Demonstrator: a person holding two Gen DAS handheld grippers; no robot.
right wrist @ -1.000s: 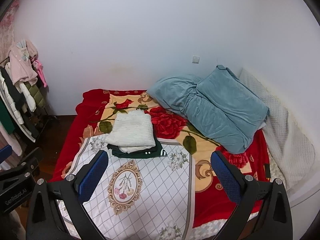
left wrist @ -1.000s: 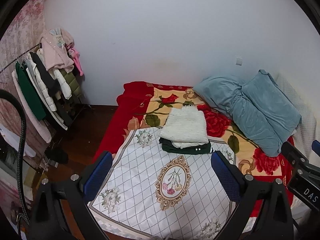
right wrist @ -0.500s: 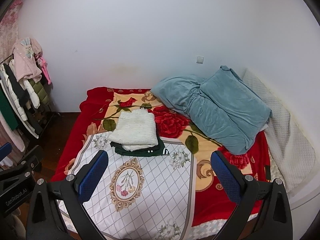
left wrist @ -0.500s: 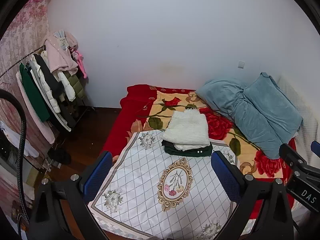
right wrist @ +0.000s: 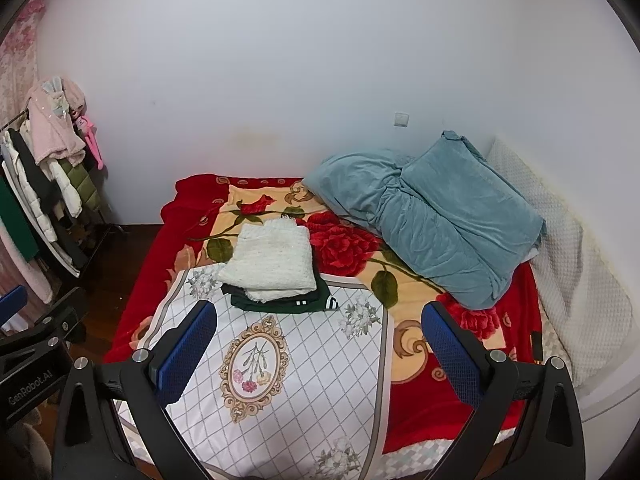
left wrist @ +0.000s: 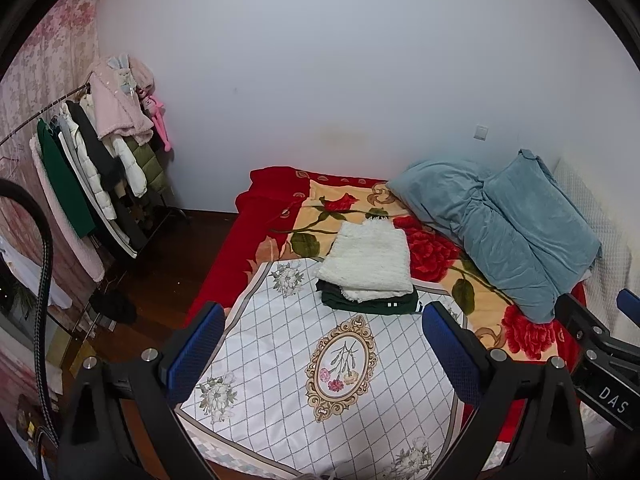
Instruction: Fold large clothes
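Folded stack waits beyond empty grippers

Left gripper (left wrist: pixel 320 354) and right gripper (right wrist: pixel 318 352), both wide, hover well short of the white sweater (left wrist: pixel 370 262) atop the dark green garment (right wrist: pixel 280 304); neither nearer.

We are in a home bedroom. We see a bed (left wrist: pixel 256 216) spread with a rose-patterned blanket (right wrist: pixel 344 248), a blue duvet (right wrist: pixel 436 220), and a rack of hanging coats (left wrist: pixel 92 168).

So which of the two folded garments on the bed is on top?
The cream knitted one is on top. It lies folded over the dark green garment, which shows only as a dark edge with small white marks along the stack's near side.
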